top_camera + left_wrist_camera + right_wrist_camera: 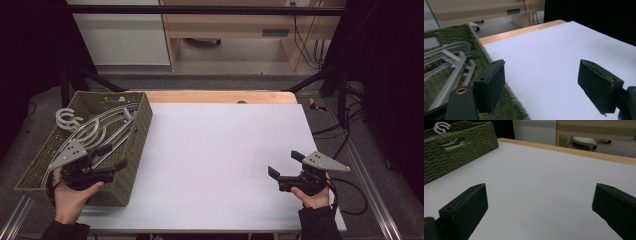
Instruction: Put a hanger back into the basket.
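The left tongs point(112, 156) stand wide with nothing between them, above the near edge of the green basket point(135, 150) where the grey hangers point(95, 131) lie. The right tongs point(286, 164) stand wide over the white worktop point(215, 160).

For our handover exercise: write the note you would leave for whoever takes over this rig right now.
Left gripper: open, nothing between its jaws, at the near wall of the green woven basket.
Right gripper: open, empty, over the white table sheet.
Things: grey metal clothes hangers lie piled in the basket, hooks at its far left.
Done: no hanger lies on the sheet.
Left: presumably handling the hangers; neither gripper holds one.
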`<state>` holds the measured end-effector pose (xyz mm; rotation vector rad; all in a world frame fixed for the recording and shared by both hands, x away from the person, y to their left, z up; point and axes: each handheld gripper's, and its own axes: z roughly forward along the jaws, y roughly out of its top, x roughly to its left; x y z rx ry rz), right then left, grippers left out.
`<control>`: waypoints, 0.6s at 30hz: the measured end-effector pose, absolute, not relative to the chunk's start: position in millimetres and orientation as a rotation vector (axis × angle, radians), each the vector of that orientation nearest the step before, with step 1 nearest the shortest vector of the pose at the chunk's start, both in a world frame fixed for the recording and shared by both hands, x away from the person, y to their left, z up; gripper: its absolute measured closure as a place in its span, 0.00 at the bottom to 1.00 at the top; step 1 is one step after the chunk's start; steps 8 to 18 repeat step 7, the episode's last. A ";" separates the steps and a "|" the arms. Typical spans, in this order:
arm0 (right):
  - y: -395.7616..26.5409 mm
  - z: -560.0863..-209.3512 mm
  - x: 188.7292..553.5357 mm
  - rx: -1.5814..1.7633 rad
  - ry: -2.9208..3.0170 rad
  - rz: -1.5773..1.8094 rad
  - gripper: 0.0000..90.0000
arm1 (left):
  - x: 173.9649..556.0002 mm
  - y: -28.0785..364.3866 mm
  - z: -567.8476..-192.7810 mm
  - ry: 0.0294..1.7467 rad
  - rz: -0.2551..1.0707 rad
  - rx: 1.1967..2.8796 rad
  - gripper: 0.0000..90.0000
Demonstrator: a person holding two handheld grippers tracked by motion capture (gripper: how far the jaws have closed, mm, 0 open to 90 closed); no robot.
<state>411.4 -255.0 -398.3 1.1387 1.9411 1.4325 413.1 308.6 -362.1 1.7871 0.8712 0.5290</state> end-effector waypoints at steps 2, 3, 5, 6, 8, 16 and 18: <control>-255.3 -398.2 411.2 1.137 1.941 1.435 0.01 | 411.9 301.4 -367.2 0.855 0.522 1.810 0.22; -255.2 -398.2 411.0 1.138 1.941 1.434 0.01 | 411.4 298.3 -369.6 0.850 0.516 1.816 0.22; -254.9 -398.0 410.8 1.135 1.943 1.436 0.01 | 410.5 293.2 -373.7 0.841 0.518 1.828 0.22; -254.8 -398.0 410.9 1.129 1.943 1.437 0.01 | 410.4 291.1 -375.5 0.840 0.518 1.830 0.22; -254.8 -397.9 410.6 1.124 1.946 1.441 0.01 | 410.4 291.1 -375.5 0.840 0.518 1.830 0.22; -254.8 -397.9 410.6 1.124 1.946 1.441 0.01 | 410.4 291.1 -375.5 0.840 0.518 1.830 0.22; -254.8 -397.9 410.6 1.124 1.946 1.441 0.01 | 410.4 291.1 -375.5 0.840 0.518 1.830 0.22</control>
